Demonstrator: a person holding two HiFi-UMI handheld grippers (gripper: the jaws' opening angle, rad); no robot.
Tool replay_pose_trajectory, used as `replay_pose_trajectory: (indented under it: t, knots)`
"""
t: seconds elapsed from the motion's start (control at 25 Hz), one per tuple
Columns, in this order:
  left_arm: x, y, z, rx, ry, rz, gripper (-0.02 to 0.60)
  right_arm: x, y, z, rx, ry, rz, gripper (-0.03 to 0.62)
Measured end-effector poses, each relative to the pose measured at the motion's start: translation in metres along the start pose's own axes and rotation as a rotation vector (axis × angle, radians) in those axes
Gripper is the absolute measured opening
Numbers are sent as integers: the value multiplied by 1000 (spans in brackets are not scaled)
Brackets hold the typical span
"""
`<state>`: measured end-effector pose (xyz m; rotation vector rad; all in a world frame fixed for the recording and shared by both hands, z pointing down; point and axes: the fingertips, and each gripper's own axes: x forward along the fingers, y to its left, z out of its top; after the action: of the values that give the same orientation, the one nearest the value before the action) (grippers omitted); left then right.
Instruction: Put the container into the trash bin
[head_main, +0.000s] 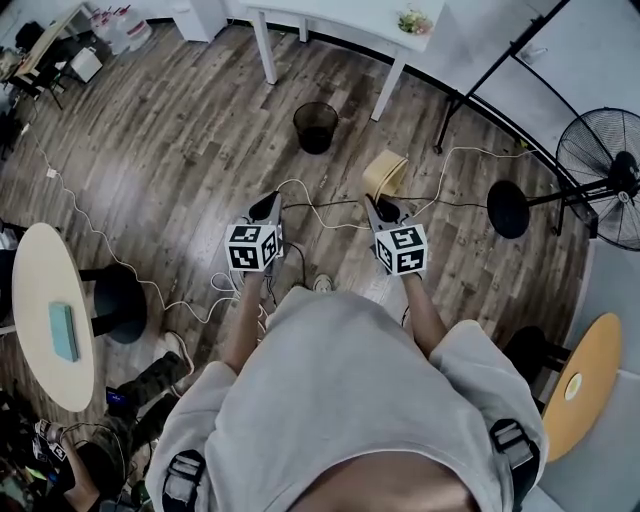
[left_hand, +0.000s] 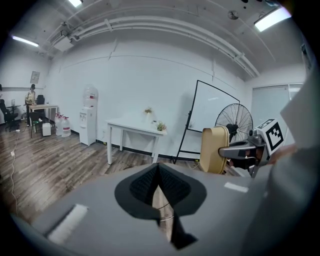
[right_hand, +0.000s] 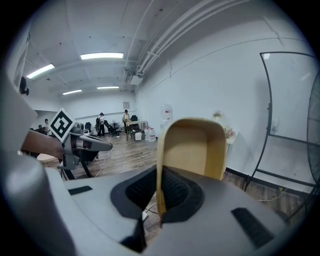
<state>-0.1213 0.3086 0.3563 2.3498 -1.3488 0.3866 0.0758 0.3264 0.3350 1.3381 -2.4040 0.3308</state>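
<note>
A tan, open-topped container (head_main: 384, 172) hangs above the wooden floor, its thin wall pinched in my right gripper (head_main: 384, 206). In the right gripper view the container (right_hand: 193, 148) rises upright straight ahead, and my right gripper (right_hand: 159, 192) is shut on its left wall. A black mesh trash bin (head_main: 315, 127) stands on the floor ahead, slightly to the left, near the white table. My left gripper (head_main: 267, 207) is held level beside the right one, shut with nothing in it (left_hand: 159, 170). From the left gripper view the container (left_hand: 213, 149) shows at the right.
A white table (head_main: 330, 20) stands beyond the bin. A whiteboard stand (head_main: 500, 70) and a floor fan (head_main: 610, 180) are at the right. A cable (head_main: 310, 205) trails across the floor under the grippers. Round tables (head_main: 45, 310) (head_main: 585, 380) flank me.
</note>
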Motion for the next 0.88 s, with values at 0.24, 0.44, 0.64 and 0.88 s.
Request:
replay_pose_trajectory:
  t: [0.24,0.44,0.64,0.88]
  knots:
    - [13,5,6,17,9,-7,11,9,-8,-3,9,3,-2,26]
    - [18,0,0,20,32,-14,11,11,-12,-11,20,17,2,26]
    - [25,4,-2,17,43,-10,11,20,-15,-15,23,27,12,26]
    - [43,9,12,21,31,-13,11,36,-23,-9,18,28,28,26]
